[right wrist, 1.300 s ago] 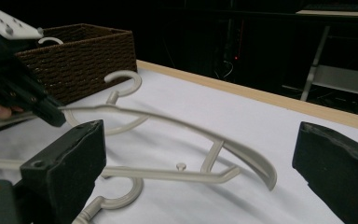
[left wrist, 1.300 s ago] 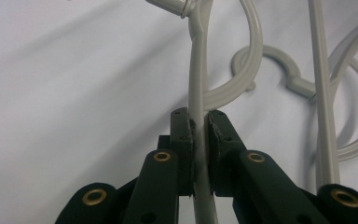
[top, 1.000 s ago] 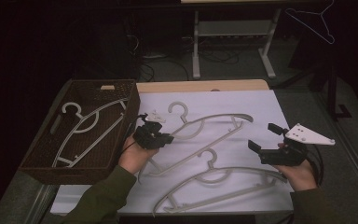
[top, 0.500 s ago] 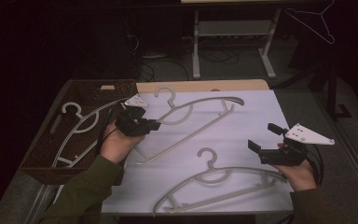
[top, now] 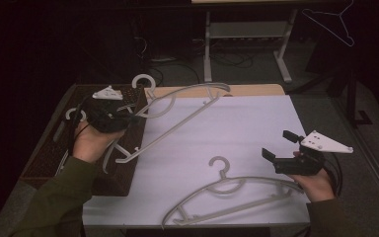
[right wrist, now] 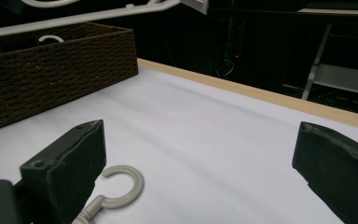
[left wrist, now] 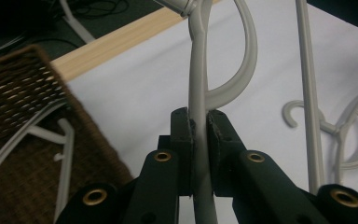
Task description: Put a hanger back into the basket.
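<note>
High view: hanger (top: 177, 113) slants toward basket (top: 44, 163).

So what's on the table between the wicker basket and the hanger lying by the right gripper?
In the high view, bare white table cover lies between the basket and the flat hanger; the lifted hanger hangs above that stretch's left edge.

Wicker basket (top: 44, 163) at table's (top: 256, 128) left edge, one hanger (top: 71, 114) inside; second hanger (top: 227, 195) flat on table, near front.

Olive sleeves (top: 54, 197). Black grippers, left (left wrist: 199, 128) and right (top: 282, 146), with brass-ringed screw holes, grey three-cornered top plates and black cables.
</note>
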`<control>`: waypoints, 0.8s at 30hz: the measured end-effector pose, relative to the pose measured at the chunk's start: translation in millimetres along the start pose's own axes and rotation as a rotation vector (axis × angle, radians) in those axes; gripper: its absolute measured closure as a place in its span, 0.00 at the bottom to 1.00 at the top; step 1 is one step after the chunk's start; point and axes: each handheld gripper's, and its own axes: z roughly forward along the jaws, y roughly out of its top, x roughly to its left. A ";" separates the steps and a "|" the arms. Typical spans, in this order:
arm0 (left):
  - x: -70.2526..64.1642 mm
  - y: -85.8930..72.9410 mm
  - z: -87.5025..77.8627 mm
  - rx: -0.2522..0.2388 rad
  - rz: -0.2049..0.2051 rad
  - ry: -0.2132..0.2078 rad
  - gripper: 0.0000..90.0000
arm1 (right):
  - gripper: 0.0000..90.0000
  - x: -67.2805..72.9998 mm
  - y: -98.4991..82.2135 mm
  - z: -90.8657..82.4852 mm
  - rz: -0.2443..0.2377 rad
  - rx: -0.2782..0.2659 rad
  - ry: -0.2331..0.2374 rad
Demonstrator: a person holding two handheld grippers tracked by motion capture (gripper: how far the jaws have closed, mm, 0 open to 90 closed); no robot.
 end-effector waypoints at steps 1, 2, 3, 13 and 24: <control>4.1 -0.8 -3.3 -0.002 0.005 0.008 0.92 | 0.02 -0.1 -0.2 0.2 -0.002 0.000 0.000; 8.3 -2.3 -7.1 -0.005 -0.004 0.015 0.92 | 0.02 -0.5 -0.4 0.4 -0.007 0.001 -0.002; 11.8 -3.1 -9.5 -0.004 0.002 0.023 0.92 | 0.02 -0.7 -0.6 0.6 -0.009 0.000 -0.003; 50.0 -19.5 -38.8 -0.032 -0.040 0.089 0.92 | 0.02 -0.7 -0.8 1.3 -0.003 0.001 -0.003; 87.7 -42.0 -65.2 -0.022 -0.069 0.175 0.92 | 0.02 -0.1 -1.9 2.9 -0.005 0.006 -0.003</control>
